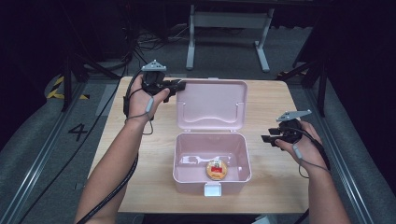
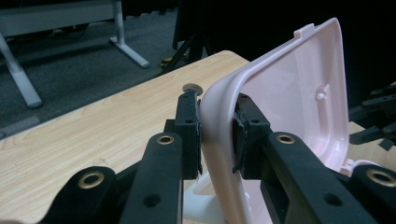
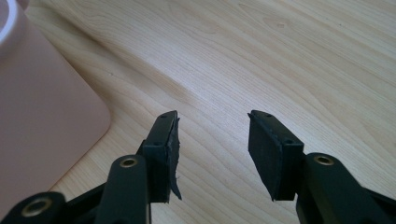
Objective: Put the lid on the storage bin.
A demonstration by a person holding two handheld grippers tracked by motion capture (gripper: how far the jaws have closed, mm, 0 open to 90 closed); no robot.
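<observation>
From the high view, a pale pink box (image 1: 212,161) was seen near the front edge of the desk (image 1: 271,93), its long axis running left to right and its mouth facing up. Its lid (image 1: 212,105) was swung back toward the far edge, inner face turned up and forward, hinged along the box's rear wall. A small round tin (image 1: 216,169) with a red label lay on the box floor, and a white latch (image 1: 212,189) hung at the front wall. The left gripper (image 1: 176,86) was held at the lid's far-left corner; the right gripper (image 1: 268,138) hovered just right of the box, apart from it.

From the left gripper view, the lid's rounded corner rim (image 2: 217,121) was clamped between the two pads — the jaws were closed on it, one pad on each face. The lid stood tilted, its smooth pink inside turned to the right.

From the right gripper view, the jaws were seen parted — nothing was between them, only bare desk wood below. The box's pink outer wall (image 3: 42,107) was seen at the left.
</observation>
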